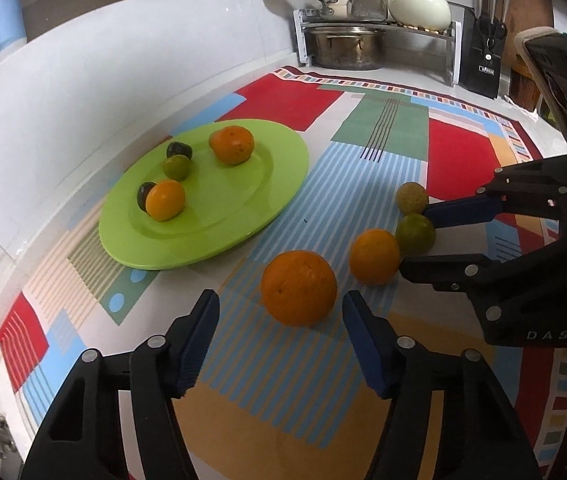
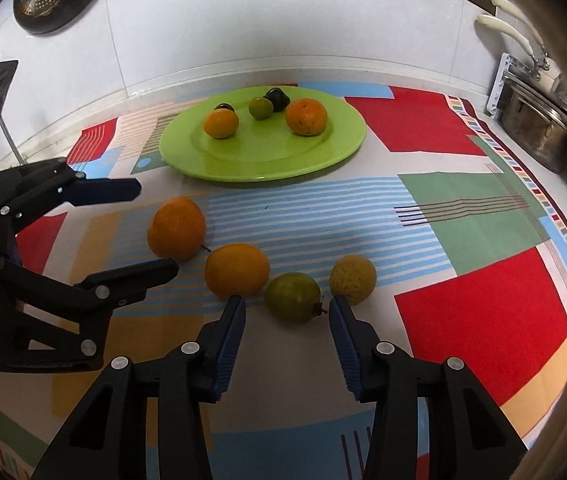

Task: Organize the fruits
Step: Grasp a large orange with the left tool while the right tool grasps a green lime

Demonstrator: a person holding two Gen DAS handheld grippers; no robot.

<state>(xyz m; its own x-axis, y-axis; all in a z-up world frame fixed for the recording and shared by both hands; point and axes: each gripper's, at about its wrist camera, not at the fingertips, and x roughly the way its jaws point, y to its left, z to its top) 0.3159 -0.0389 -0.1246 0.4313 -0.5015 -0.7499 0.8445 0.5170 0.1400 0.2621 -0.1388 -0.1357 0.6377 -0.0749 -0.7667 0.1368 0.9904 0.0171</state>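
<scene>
Four fruits are lying in a row near the green plate (image 2: 347, 148), which is holding five more. The left tool (image 1: 279, 312) is straddling the big orange (image 1: 298, 288), partly open, not gripping. The right tool (image 2: 286, 306) is flanking the green fruit (image 2: 292, 297), pads not pressing.

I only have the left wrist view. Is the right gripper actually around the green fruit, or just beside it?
Observer: Around it. The green fruit lies between the fingers of the right gripper, and the pads are not pressing on it.
Operator: Anything else inside those jaws?
Observer: No. The yellowish fruit sits outside one finger and the small orange outside the other.
Operator: Where does the green fruit's stem point?
Observer: Toward the finger on the yellowish fruit's side.
</scene>
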